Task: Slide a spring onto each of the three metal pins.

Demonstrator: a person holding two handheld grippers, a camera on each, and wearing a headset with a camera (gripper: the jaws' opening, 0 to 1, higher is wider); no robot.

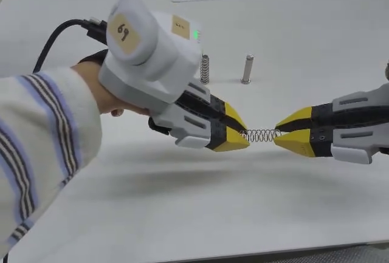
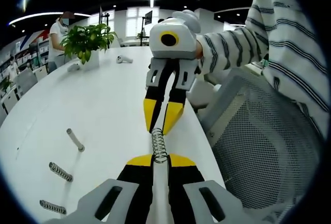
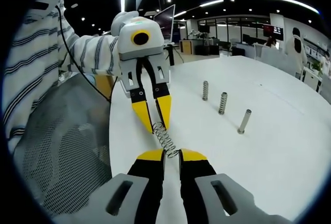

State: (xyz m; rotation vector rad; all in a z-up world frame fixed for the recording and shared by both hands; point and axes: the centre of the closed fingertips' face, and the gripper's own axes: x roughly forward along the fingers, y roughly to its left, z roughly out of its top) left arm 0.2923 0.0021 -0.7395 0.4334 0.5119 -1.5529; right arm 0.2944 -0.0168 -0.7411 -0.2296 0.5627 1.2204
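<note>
Spring [image 1: 261, 135], the last of three, held between both pairs of jaws.

We judge two pins done: ahead and right of the right jaws stand the far sprung pin [image 3: 205, 90] and the middle sprung pin [image 3: 223, 103]; the bare pin [image 3: 244, 121] waits. The left gripper [image 1: 243, 138] and right gripper [image 1: 278, 135] each pinch one spring end, jaws nearly closed. Bare table [image 1: 182, 202] lies between jaws and pin; its edge runs behind the jaws, our side.

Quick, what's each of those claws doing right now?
The left gripper is shut on one end of the spring.
The right gripper is shut on the other end.
</note>
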